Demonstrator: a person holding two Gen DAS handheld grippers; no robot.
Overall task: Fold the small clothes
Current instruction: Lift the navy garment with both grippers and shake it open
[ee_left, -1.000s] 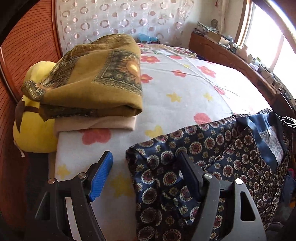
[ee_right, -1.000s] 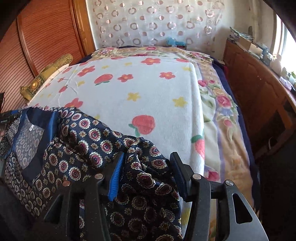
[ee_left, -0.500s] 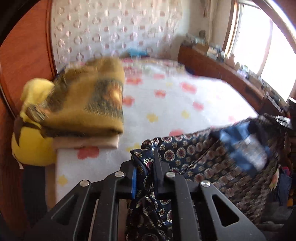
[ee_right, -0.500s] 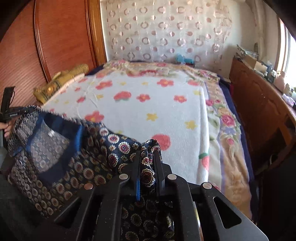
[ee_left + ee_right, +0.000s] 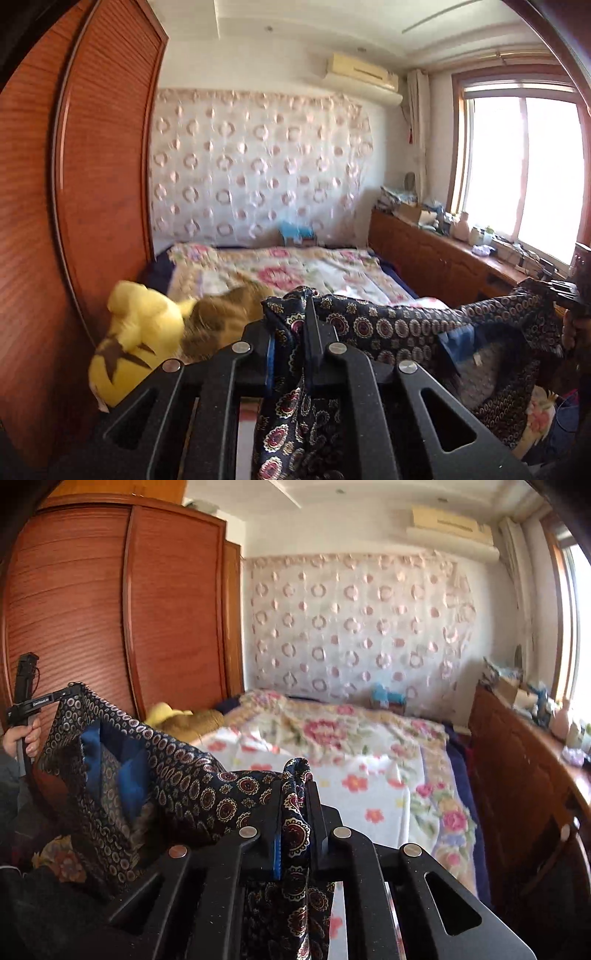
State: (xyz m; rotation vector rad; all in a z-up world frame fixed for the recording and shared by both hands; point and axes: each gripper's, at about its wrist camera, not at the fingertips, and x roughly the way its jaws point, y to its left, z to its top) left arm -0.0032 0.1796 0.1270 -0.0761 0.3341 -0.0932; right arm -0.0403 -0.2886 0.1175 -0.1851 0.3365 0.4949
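Biggest thing here is the bed (image 5: pixel 332 273), covered in a floral blanket (image 5: pixel 332 775), white with red and yellow flowers nearer the camera and a busier pink bloom print further back. Along its left side runs a reddish wood wardrobe (image 5: pixel 110 609) with ribbed doors. Behind the head of the bed hangs a pale curtain (image 5: pixel 258 166) with ring patterns, and there's an AC unit (image 5: pixel 364 77) up above it. A bright window (image 5: pixel 524 177) is on the right, over a low wood cabinet (image 5: pixel 424 254) with clutter on top.

The garment (image 5: pixel 406 325) is a dark navy piece with round medallion print and a blue lining. It's off the bed, strung in the air between the two grippers and sagging in the middle.

On the left edge of the bed sits a yellow plush (image 5: pixel 136 339), with a folded mustard cloth (image 5: pixel 221 317) right beside it, a bit blurred.

The left gripper (image 5: pixel 301 332) has its jaws pinched tight on one bunched corner of the garment. The right gripper (image 5: pixel 295 805) is the same deal, jaws nearly together with a fold of the fabric squeezed between them. A hand (image 5: pixel 22 738) shows in the right view, gripping the left tool's handle.
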